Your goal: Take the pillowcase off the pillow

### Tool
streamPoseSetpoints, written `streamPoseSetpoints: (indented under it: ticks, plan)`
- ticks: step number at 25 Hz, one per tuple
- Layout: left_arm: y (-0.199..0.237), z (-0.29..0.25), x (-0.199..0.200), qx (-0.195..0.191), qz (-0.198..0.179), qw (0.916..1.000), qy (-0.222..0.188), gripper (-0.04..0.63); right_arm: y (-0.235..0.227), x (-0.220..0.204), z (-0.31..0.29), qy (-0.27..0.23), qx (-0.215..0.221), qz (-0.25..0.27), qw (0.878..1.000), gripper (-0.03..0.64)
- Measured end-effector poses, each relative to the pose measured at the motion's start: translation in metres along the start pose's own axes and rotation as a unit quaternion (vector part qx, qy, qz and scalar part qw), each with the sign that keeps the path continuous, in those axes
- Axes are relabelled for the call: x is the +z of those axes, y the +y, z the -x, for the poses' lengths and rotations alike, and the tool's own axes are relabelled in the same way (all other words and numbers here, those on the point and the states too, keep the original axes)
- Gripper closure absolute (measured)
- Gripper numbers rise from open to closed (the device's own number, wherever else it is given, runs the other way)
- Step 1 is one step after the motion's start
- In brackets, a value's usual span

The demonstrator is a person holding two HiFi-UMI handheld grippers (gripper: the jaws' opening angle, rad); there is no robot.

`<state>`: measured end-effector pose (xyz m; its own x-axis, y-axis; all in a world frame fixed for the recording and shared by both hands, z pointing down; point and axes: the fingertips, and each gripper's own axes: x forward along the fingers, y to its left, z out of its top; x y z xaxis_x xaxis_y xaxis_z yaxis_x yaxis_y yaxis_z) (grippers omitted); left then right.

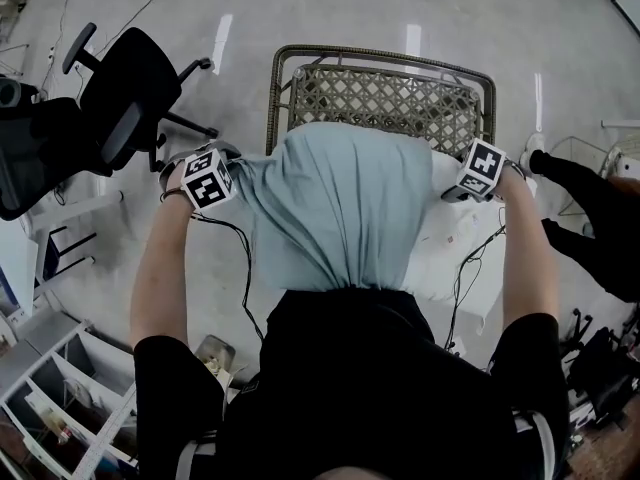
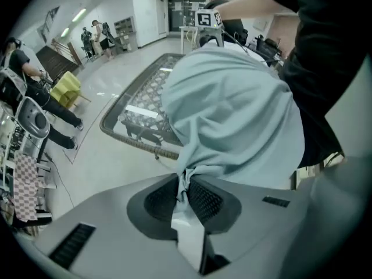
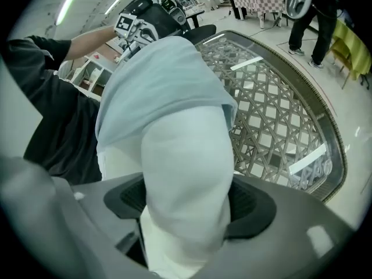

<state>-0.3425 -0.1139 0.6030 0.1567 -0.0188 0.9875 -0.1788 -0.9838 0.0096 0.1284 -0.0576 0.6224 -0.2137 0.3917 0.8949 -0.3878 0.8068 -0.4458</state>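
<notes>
Over a far wicker frame (image 1: 385,93), the soft pillow (image 3: 186,156) hung half out. The left gripper (image 2: 185,186) pinched a corner of the thin, floppy pillowcase (image 2: 232,115). The right gripper (image 3: 186,205) squeezed the pillow's squashy bare end, probably firmly.

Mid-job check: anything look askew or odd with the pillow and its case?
Nothing damaged. The light blue fabric pillowcase sits partly off: the soft white pillow bulges bare on the right, squeezed between the jaws of the right gripper, while the left gripper pinches a bunched pillowcase fold. That fits the job.
</notes>
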Motion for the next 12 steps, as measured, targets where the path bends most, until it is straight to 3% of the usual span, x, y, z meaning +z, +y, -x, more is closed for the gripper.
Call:
streamPoseSetpoints:
  ticks: [5,8,10,12]
  plan:
    - [0.012,0.005,0.053,-0.002,-0.030,0.9989,-0.037,0.495,0.000,0.001,0.005,-0.007,-0.019,0.002,1.000,0.211]
    - [0.010,0.016,0.068,-0.026,-0.042,0.9977,-0.046,0.464,-0.002,0.002,0.009,-0.018,-0.027,-0.003,0.999,0.209]
    - [-0.004,0.031,0.064,-0.076,-0.043,0.9954,-0.040,0.456,-0.003,0.001,0.010,-0.024,-0.030,-0.008,0.999,0.209]
    - [-0.028,0.052,0.049,-0.154,-0.045,0.9869,-0.021,0.448,-0.003,-0.001,0.013,-0.028,-0.034,-0.014,0.999,0.209]
